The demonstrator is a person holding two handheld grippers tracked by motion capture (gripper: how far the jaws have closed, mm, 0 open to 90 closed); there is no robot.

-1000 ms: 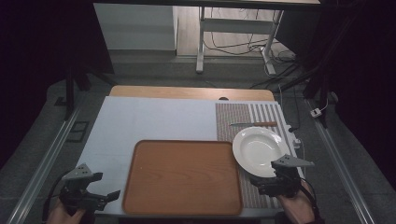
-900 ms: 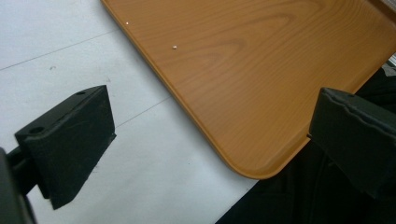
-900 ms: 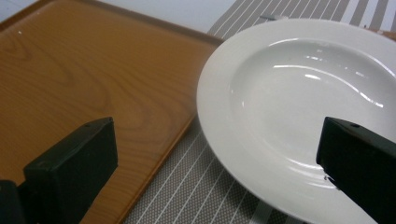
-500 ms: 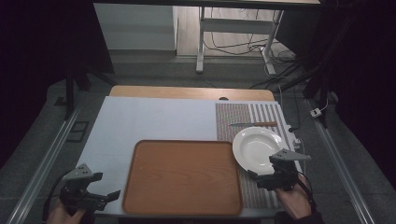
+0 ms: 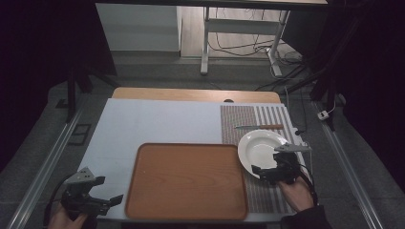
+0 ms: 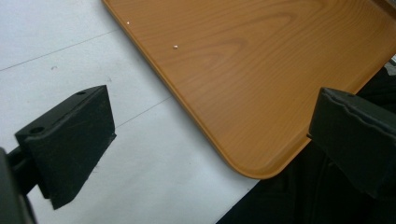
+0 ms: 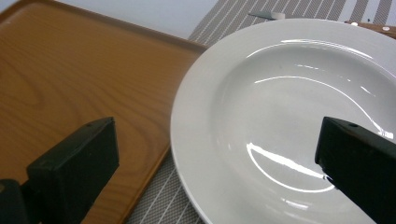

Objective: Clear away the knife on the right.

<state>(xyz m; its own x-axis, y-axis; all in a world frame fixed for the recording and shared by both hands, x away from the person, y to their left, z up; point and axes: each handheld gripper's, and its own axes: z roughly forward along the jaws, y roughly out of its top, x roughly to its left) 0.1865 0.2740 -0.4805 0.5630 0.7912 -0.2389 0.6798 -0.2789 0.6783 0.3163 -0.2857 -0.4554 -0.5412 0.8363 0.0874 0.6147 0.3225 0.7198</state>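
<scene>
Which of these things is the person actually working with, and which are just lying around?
Likely in use, judging by where the grippers are:
- white plate, with the open right gripper at its near rim
- wooden tray
- open left gripper near the tray's corner

Just lying about:
- knife
- striped placemat

The person's left hand (image 5: 64, 217) comes in at the bottom left corner, holding the left gripper (image 5: 107, 201) low and roughly level, pointing to the right, with its jaws spread wide apart and nothing between them. The right hand (image 5: 297, 193) reaches in from the bottom right, holding the right gripper (image 5: 260, 171) angled forward and to the left, its jaws also wide apart and empty.
</scene>
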